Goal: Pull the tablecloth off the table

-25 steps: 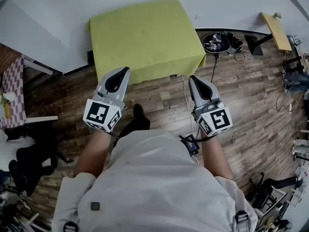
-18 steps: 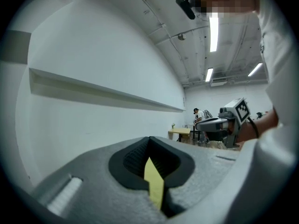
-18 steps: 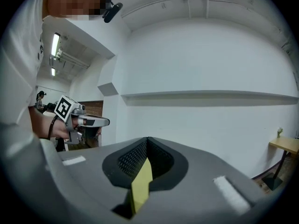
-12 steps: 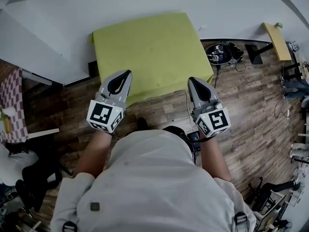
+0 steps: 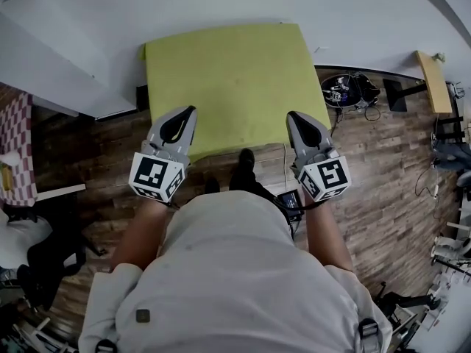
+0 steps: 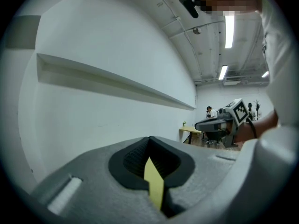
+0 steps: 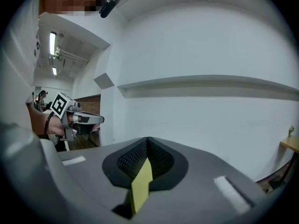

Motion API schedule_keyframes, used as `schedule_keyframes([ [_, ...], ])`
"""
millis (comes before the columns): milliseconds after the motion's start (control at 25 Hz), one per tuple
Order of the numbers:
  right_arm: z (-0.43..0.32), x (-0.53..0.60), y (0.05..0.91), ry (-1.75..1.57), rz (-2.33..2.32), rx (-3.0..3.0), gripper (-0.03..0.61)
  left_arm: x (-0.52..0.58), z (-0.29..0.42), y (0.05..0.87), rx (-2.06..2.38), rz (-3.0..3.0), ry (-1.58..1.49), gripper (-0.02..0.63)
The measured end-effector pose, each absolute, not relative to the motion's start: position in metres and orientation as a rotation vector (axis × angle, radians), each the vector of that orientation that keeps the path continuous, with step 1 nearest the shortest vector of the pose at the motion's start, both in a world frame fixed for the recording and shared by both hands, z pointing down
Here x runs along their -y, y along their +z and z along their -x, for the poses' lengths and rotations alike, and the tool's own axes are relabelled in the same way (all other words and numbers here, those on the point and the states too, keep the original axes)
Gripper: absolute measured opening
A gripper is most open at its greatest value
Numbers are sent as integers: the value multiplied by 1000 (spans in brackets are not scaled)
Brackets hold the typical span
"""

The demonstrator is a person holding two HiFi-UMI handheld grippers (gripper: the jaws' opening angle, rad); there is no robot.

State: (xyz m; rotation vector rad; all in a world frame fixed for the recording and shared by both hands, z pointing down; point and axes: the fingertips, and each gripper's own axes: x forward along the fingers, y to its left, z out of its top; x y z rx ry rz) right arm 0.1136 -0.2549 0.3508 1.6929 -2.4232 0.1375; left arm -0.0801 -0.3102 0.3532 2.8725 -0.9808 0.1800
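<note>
A yellow-green tablecloth (image 5: 232, 87) spreads out flat in front of me in the head view, and whatever lies under it is hidden. My left gripper (image 5: 187, 112) is shut on its near edge at the left. My right gripper (image 5: 294, 117) is shut on the near edge at the right. Both gripper views look up at a white wall. In the left gripper view a thin yellow strip of tablecloth (image 6: 154, 185) is pinched in the left gripper (image 6: 152, 169). The right gripper (image 7: 145, 164) pinches a like strip of tablecloth (image 7: 140, 186).
Brown wood floor (image 5: 383, 168) surrounds me. Cables and a black device (image 5: 346, 90) lie at the cloth's right, with a wooden bench (image 5: 434, 79) beyond. A checked cloth (image 5: 18, 145) and a black chair (image 5: 44, 259) are at the left. My shoe (image 5: 245, 160) is at the cloth's near edge.
The cloth's hanging sides have flattened into one sheet, and it now looks larger and nearer. Both grippers stay shut on its near edge. My foot has stepped forward.
</note>
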Motion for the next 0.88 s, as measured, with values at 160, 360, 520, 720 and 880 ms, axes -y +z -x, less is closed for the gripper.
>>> schedule_keyframes([
  [160, -122, 292, 362, 157, -1587, 2461, 11, 334, 69, 369, 1059, -2808, 218, 3],
  [360, -140, 333, 392, 222, -1452, 2467, 11, 361, 55, 398, 1143, -2714, 294, 3],
  [520, -156, 357, 419, 266, -1380, 2457, 11, 379, 43, 428, 1171, -2654, 358, 5],
  [720, -176, 375, 463, 335, -1280, 2424, 44, 387, 27, 482, 1154, -2577, 487, 41],
  [880, -188, 380, 502, 442, -1198, 2392, 94, 391, 22, 523, 1140, -2509, 598, 85],
])
